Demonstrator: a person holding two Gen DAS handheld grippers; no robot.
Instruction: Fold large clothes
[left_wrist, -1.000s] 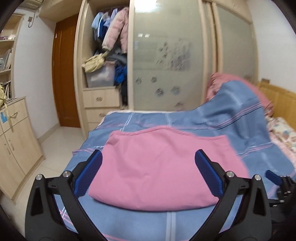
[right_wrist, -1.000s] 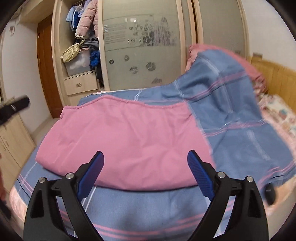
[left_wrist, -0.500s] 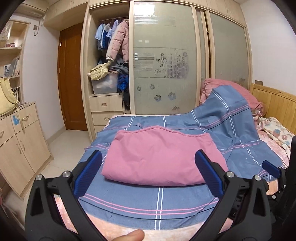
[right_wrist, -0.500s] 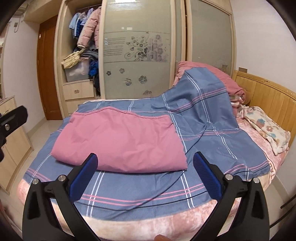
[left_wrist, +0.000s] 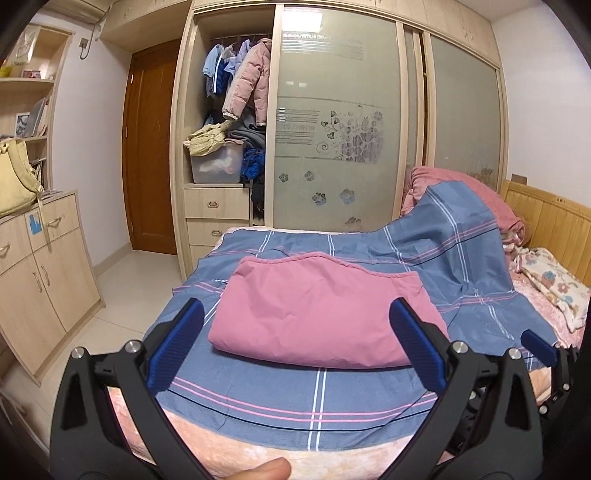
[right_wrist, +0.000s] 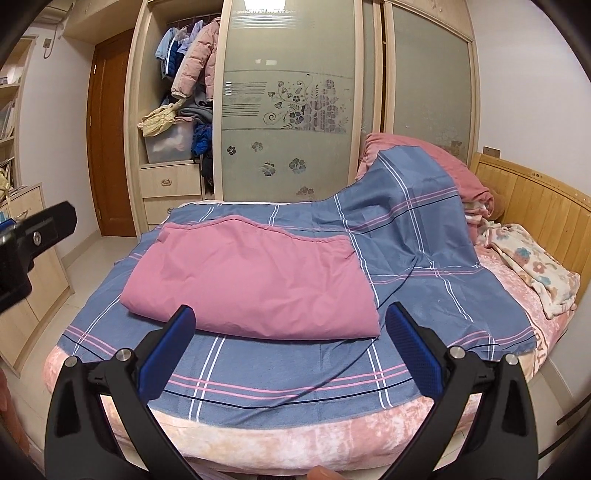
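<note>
Both tongs, left (left_wrist: 295, 341) and right (right_wrist: 290, 341), gaping empty before soft, light pink cloth (right_wrist: 251, 282), calling for pinching its near corners.

Both my wrist cameras look forward and slightly down from the bed's (left_wrist: 258, 448) near edge toward the far wardrobe (left_wrist: 332, 122). The left view sits further left. Both share the folded pink cloth (left_wrist: 314, 314), blue sheet (right_wrist: 424, 258) and wardrobe.
</note>
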